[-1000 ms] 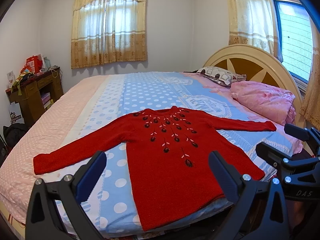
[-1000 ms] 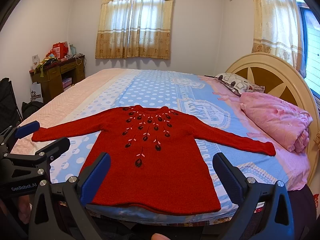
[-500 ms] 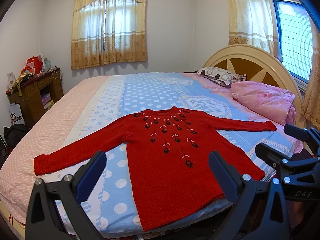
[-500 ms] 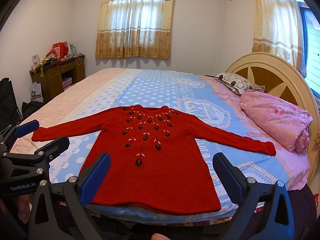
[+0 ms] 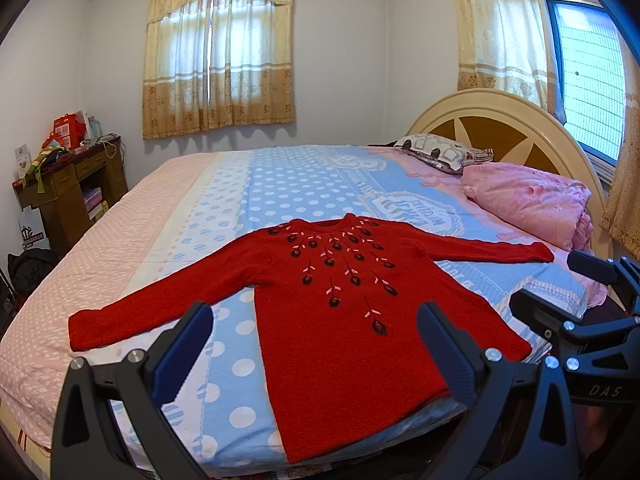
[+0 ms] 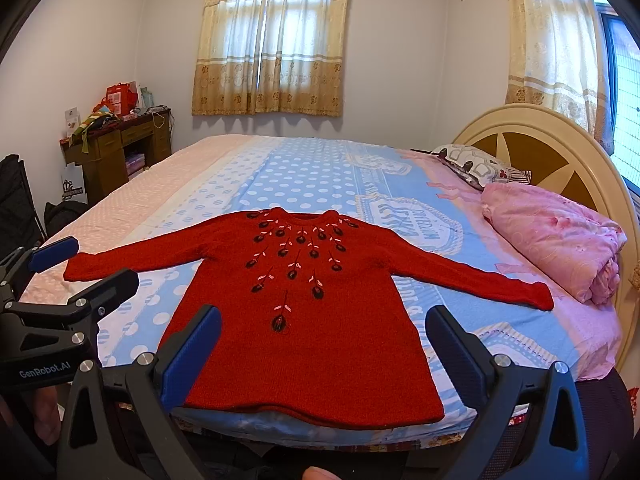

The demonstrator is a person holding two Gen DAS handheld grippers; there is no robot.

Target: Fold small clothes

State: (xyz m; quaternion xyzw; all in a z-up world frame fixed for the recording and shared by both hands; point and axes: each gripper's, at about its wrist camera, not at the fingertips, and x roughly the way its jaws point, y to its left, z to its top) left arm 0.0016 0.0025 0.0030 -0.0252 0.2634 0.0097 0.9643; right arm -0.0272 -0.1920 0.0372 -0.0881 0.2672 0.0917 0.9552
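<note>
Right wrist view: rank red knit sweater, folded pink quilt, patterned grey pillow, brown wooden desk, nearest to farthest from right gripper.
1. Red knit sweater: dead ahead of the right gripper.
2. Folded pink quilt: right, by the headboard.
3. Patterned grey pillow: right, behind the quilt.
4. Brown wooden desk: far left wall.

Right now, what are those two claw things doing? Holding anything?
Left gripper: jaws open, holding nothing, short of the red sweater.
Right gripper: jaws open, holding nothing.

A bed [image 5: 224,208] is set beneath a curtained window [image 5: 218,52]; a wooden desk [image 5: 68,196] is placed left of it.
</note>
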